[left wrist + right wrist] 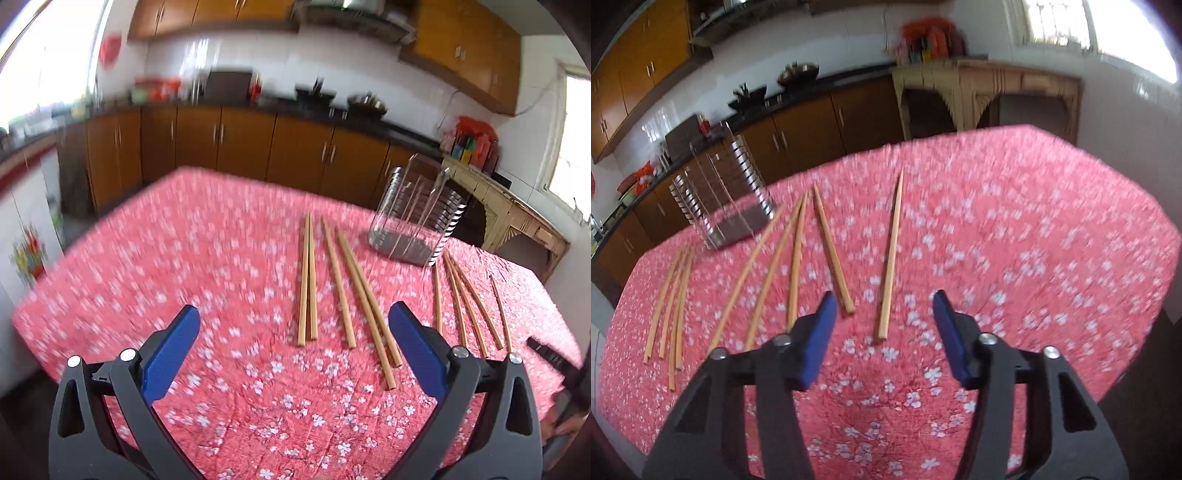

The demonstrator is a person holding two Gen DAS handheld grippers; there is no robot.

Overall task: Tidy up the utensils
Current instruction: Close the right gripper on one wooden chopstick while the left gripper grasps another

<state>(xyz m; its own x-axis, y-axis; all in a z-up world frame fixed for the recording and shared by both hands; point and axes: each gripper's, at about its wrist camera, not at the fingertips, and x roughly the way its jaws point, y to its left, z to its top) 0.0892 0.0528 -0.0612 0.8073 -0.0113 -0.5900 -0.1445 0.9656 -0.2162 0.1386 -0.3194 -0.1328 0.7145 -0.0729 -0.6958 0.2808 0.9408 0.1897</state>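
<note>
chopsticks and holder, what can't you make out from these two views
- Holder contents: both views, motion blur and shiny slats hide whether anything stands inside.
- Chopsticks' near ends: right wrist view, hidden behind right gripper finger.
- Dark object: left wrist view, cut off by the right edge; unidentifiable.
- Left gripper: open, empty.

A pink flowered tablecloth [166, 258] spreads beneath the claw; brown cabinets [243, 144] run far ahead of it, a cream sideboard [997, 85] beyond.
</note>
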